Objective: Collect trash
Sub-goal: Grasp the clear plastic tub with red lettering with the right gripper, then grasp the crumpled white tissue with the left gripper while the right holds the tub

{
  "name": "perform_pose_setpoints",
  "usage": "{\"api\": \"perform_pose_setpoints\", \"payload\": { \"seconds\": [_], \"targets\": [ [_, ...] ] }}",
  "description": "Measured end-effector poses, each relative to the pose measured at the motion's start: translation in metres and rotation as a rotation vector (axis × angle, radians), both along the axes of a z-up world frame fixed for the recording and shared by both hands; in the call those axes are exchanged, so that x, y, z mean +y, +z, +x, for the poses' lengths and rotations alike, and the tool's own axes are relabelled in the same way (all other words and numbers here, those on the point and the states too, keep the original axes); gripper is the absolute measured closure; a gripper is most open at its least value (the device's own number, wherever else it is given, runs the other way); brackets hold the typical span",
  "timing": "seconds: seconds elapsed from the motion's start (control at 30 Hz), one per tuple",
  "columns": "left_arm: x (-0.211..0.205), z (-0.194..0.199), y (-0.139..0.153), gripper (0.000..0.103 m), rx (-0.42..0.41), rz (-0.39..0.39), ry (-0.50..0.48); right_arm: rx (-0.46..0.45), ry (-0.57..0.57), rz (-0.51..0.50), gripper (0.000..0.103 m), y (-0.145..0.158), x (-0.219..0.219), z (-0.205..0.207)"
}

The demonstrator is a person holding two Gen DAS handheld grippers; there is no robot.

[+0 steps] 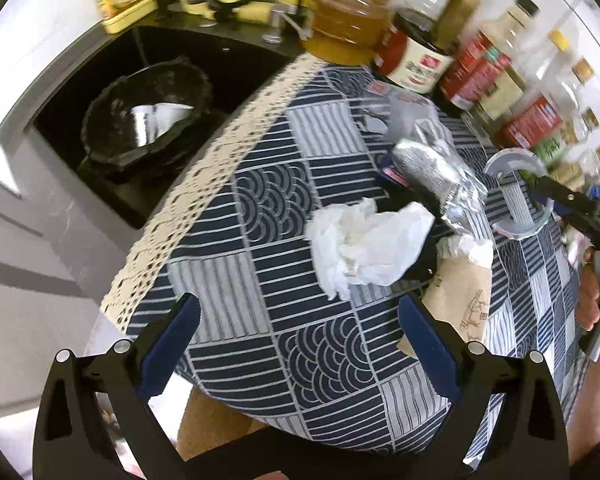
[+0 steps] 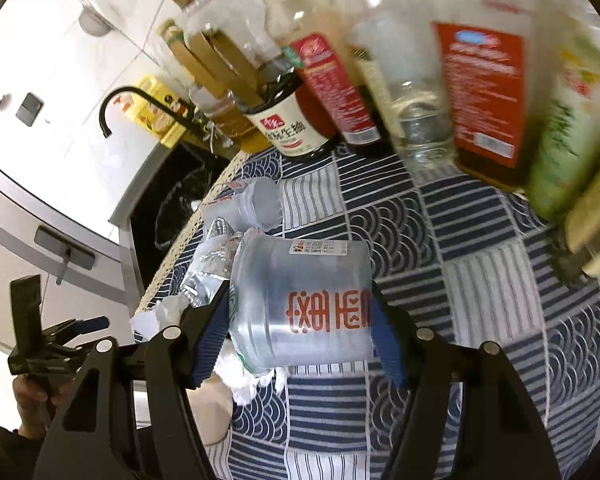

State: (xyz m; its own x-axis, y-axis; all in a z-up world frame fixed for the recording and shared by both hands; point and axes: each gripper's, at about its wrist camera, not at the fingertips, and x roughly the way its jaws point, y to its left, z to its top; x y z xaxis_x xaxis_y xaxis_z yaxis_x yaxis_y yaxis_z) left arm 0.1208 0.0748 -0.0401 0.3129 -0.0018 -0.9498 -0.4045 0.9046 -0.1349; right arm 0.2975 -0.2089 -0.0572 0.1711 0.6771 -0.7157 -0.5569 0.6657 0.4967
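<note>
Currently: right claw [image 2: 300, 340] clamped on translucent plastic cup with red lettering [image 2: 304, 300]; left claw [image 1: 300, 344] agape, empty, above crumpled white tissue [image 1: 364, 248] on blue-patterned bench [image 1: 260, 300].

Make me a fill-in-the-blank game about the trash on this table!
1. The right tool is shut on a clear plastic ___.
2. The left tool is open and holds ___.
3. The crumpled tissue lies on the blue and white ___.
4. Past the table's lace edge stands a bin lined with a ___ bag.

Missing words: cup; nothing; tablecloth; black
</note>
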Motion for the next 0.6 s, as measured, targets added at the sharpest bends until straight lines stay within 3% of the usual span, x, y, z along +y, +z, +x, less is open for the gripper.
{"api": "perform_pose_setpoints", "payload": {
  "seconds": [0.2,0.3,0.6],
  "targets": [
    [-0.014,0.023,-0.014,0.007,0.035,0.032,-0.113,-0.014,-0.052,0.062,0.038,0.004,-0.032,-0.033],
    [-0.018,0.035,-0.025,0.007,0.073,0.011,-0.155,-0.013,-0.081,0.09,0.038,0.004,-0.045,-0.049],
    [-0.019,0.063,-0.036,0.008,0.073,-0.028,-0.185,-0.004,-0.13,0.156,0.038,0.003,-0.067,-0.075]
  ]
}}
